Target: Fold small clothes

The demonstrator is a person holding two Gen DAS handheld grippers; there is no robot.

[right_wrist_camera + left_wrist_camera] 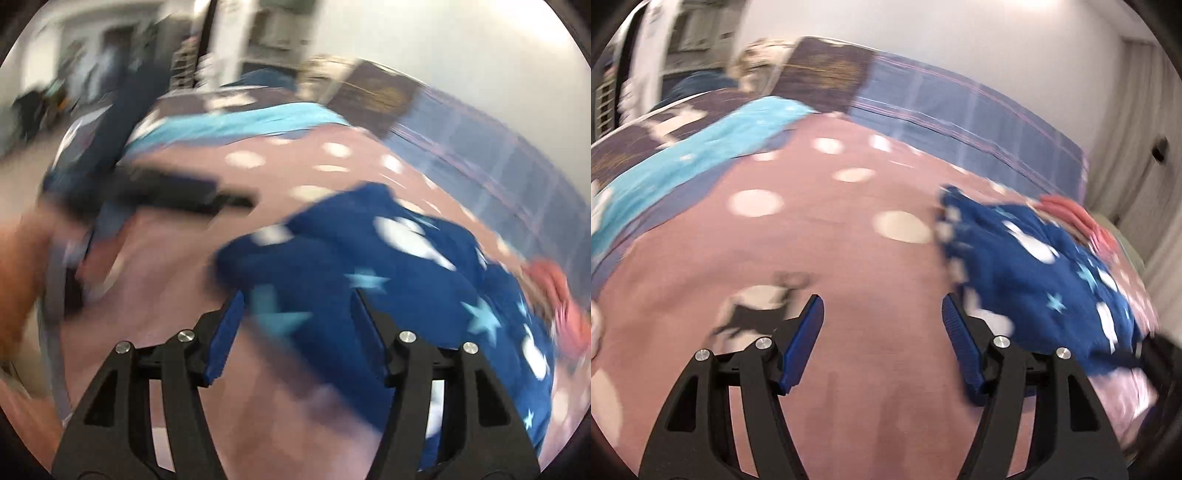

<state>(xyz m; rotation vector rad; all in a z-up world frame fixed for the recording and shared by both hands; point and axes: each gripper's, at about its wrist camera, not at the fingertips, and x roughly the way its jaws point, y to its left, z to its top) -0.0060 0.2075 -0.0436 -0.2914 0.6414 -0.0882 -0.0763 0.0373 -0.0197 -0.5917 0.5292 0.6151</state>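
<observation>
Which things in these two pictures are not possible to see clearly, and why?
- Left wrist view: the blue star garment is smeared by motion; its right end is cut by the lens rim.
- Left wrist view: the red item behind it is mostly hidden and blurred.
- Right wrist view: the left tongs are a dark streak.
- Right wrist view: whether the right tongs touch the garment is unclear.

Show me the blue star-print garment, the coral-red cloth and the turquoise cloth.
blue star-print garment [406, 266], right wrist view, middle of fabric
coral-red cloth [1071, 216], left wrist view, top folds
turquoise cloth [713, 147], left wrist view, middle
</observation>
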